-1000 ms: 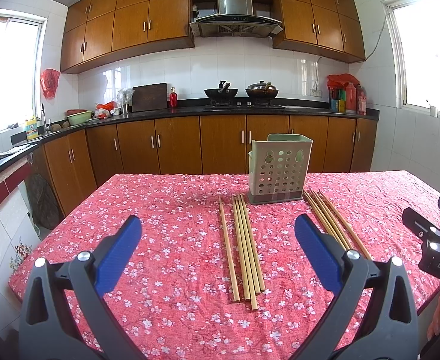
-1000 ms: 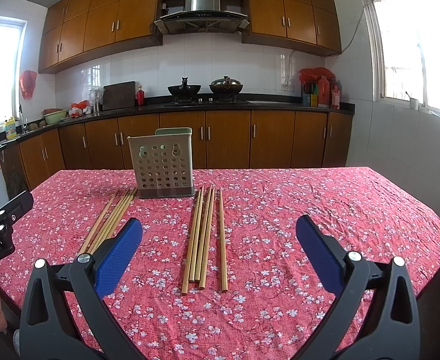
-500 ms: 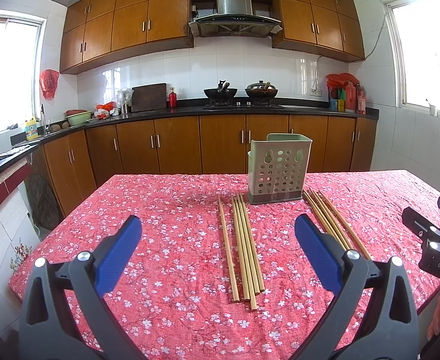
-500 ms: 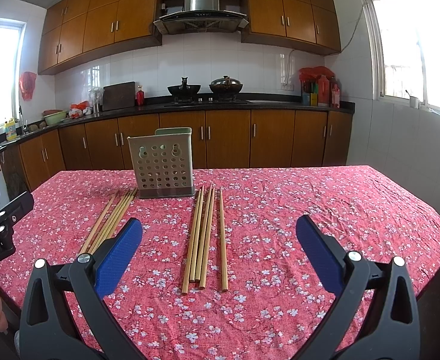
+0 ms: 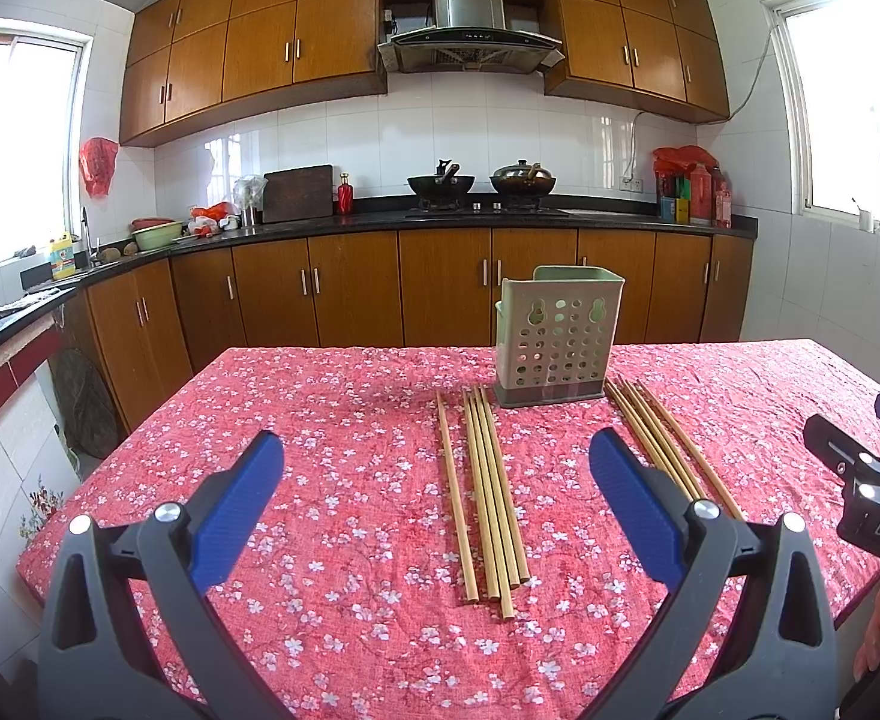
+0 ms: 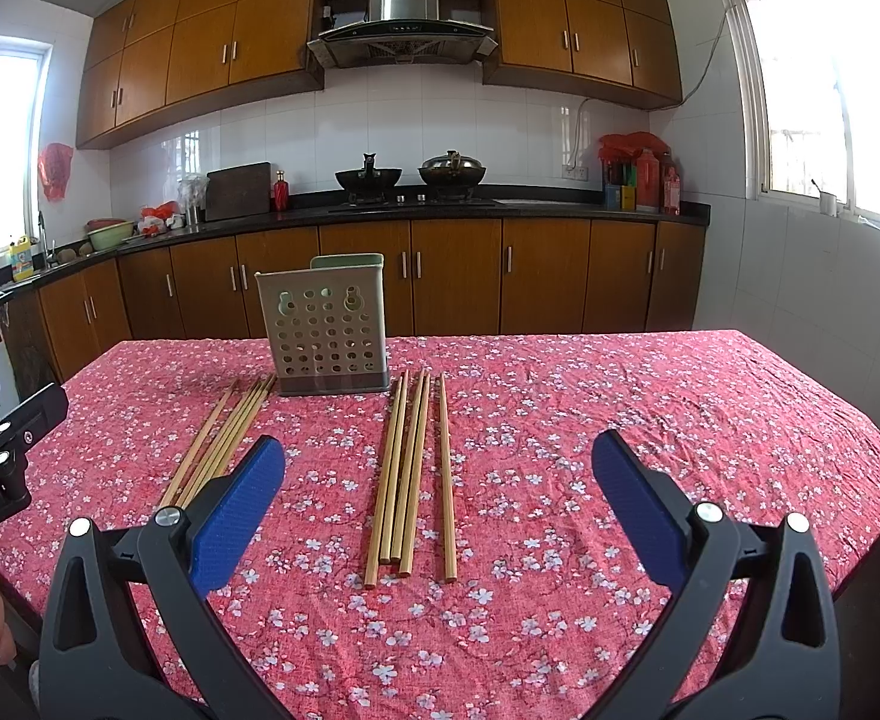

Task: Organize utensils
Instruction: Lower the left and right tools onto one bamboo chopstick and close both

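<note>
Both claws hang wide open and hold nothing: the left gripper (image 5: 437, 483) and the right gripper (image 6: 438, 483) each fill the bottom of their own view, above the red cloth (image 5: 332, 480). The holder (image 5: 559, 342) stands upright right of centre in the left view, left of centre in the right view. One chopstick bundle (image 5: 487, 492) lies at centre, another bundle (image 5: 667, 450) to its right, apart.
</note>
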